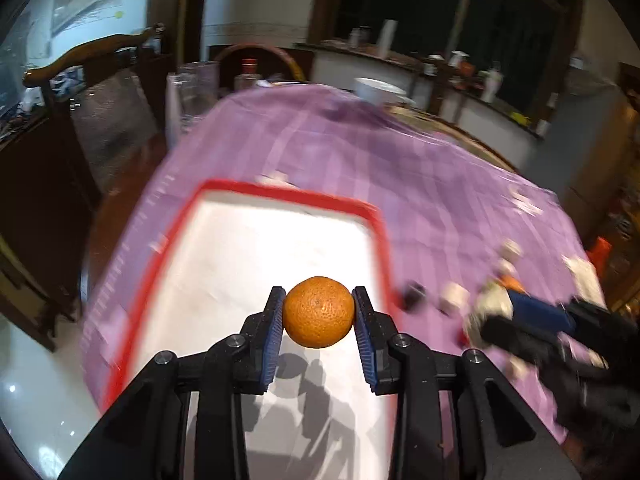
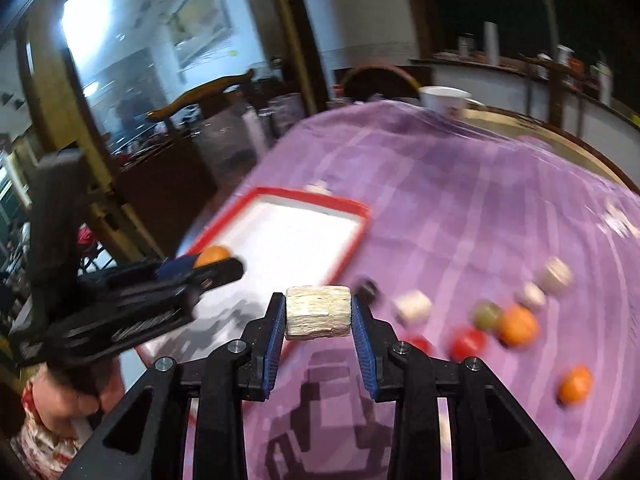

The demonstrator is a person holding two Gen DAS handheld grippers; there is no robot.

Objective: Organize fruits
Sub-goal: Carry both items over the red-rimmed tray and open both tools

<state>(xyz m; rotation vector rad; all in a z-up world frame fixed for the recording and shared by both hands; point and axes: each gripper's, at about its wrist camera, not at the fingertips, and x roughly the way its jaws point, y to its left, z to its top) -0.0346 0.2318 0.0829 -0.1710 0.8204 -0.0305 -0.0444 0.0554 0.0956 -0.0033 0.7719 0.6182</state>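
At the left, our left gripper [image 1: 319,312] is clamped on a round orange mandarin with dimpled peel [image 1: 319,312], carried in the air above the near end of a shallow rectangular tray with a red rim and white floor [image 1: 294,194]. The tray sits on a purple checked tablecloth [image 1: 420,168]. Moving right, our right gripper [image 2: 319,312] is clamped on a pale, rough, fibrous block with squared edges [image 2: 319,312], hanging over the cloth just beside the tray's near right edge. Further right, loose items lie scattered on the cloth, blurred: pale chunks, a red fruit [image 2: 468,342], a green one [image 2: 486,316], and two orange fruits [image 2: 518,326].

We judge the smooth, round mandarin could slip from the ribbed blue pads [image 1: 272,332] if released high, then roll across the tray. The two grippers are near each other and could collide over the tray.
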